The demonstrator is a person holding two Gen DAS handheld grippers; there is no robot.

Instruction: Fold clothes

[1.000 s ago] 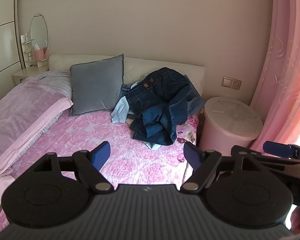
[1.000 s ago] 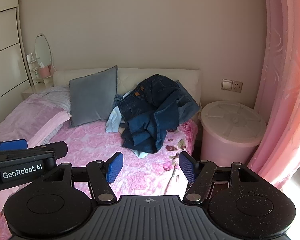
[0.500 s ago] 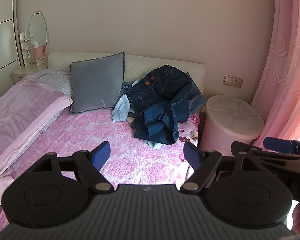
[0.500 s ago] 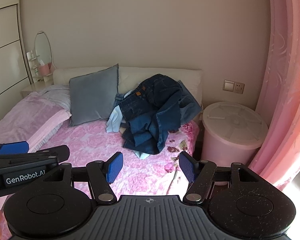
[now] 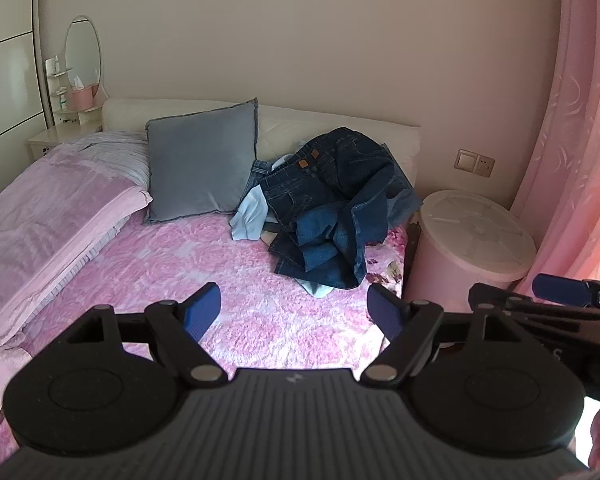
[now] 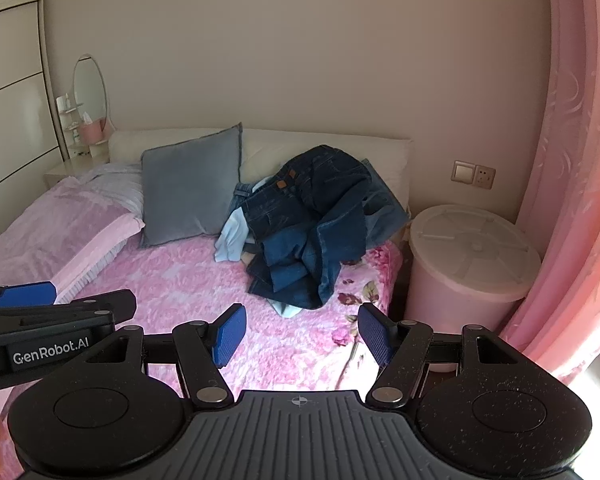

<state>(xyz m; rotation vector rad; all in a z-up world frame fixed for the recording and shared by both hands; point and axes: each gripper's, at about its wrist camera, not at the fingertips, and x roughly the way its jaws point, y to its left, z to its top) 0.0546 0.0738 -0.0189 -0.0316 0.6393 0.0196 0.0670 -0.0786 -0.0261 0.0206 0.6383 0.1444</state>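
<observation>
Nothing is folded: the jeans lie heaped at the bed's head-right corner; left gripper and right gripper fingers wide, empty.

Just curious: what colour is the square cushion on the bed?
The cushion is plain grey, clearest in the left wrist view.

Jeans: dark denim, matt, coarse weave. Bedspread: pink plush cloth, fuzzy nap. Pillow: grey cloth, smooth, matt. Tub: pink plastic, lid smooth, slight sheen. Curtain: pink satin-like cloth, glossy. Left tool: black matt plastic, blue ribbed pads, metal pivots.
</observation>
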